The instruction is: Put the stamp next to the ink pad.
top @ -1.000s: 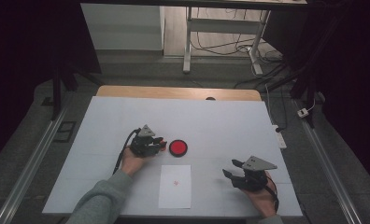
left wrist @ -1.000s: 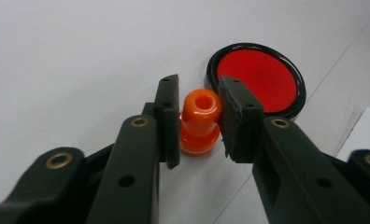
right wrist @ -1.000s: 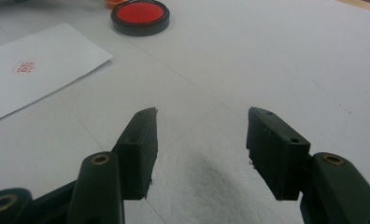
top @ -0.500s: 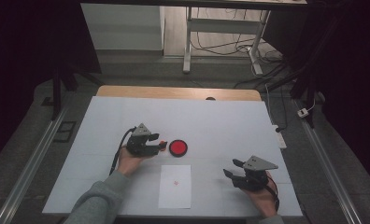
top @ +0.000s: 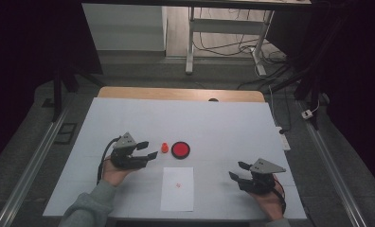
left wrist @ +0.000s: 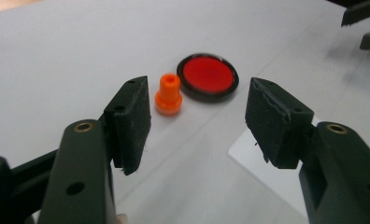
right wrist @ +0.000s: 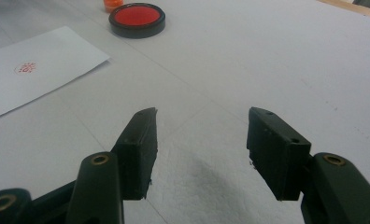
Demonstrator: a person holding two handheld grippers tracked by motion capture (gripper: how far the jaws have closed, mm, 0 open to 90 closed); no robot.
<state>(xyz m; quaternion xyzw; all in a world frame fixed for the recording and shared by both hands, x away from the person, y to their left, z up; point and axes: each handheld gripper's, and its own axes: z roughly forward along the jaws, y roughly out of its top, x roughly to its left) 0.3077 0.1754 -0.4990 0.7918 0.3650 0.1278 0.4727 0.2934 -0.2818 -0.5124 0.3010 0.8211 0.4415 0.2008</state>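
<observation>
While open-clawed, stamp (left wrist: 168, 94) beside inkpad (left wrist: 207, 77)

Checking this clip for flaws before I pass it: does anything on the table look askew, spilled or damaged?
Nothing stands out. The orange stamp stands upright beside the red ink pad, apart from it. The white paper lies flat and bears one small red mark.

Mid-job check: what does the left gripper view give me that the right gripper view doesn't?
Left gripper view: the whole orange stamp upright, beside the ink pad, ahead of the left tool, whose jaws have just been opening, nothing between them. Right gripper view: the red stamped mark on the paper. Both: ink pad, paper, white table.
</observation>
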